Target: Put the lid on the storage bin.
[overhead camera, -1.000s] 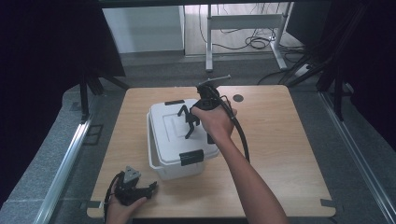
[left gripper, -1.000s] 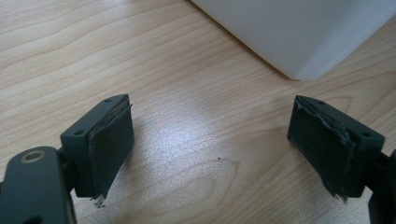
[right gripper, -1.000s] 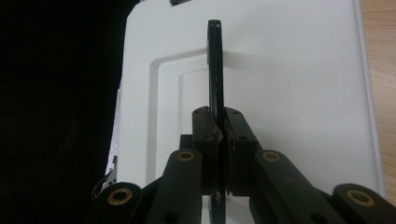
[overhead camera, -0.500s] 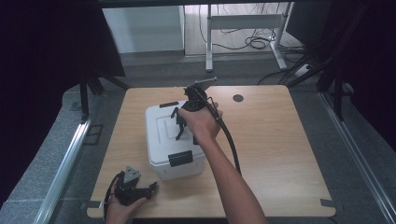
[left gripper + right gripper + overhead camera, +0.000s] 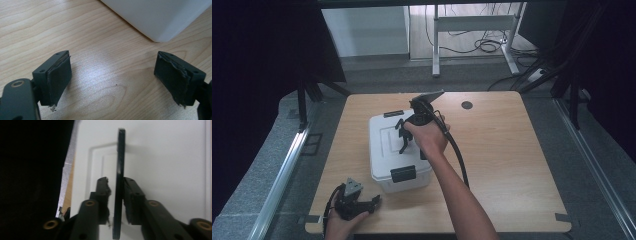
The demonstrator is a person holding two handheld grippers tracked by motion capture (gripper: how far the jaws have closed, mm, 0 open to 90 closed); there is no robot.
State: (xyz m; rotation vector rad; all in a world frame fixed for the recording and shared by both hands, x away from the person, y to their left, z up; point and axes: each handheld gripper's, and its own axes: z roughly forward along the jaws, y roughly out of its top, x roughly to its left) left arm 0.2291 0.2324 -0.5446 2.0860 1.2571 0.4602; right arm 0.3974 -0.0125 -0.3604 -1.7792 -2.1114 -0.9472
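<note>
Smooth white plastic box (image 5: 398,150), matt pale wood-grain table (image 5: 512,150)

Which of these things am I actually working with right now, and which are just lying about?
In the job:
white storage box
its black lid handle, standing between the jaws of the right claw, which have just been opening
black front latch

Lying about:
left claw, open on the wooden table
round grommet hole
floor cables
</note>
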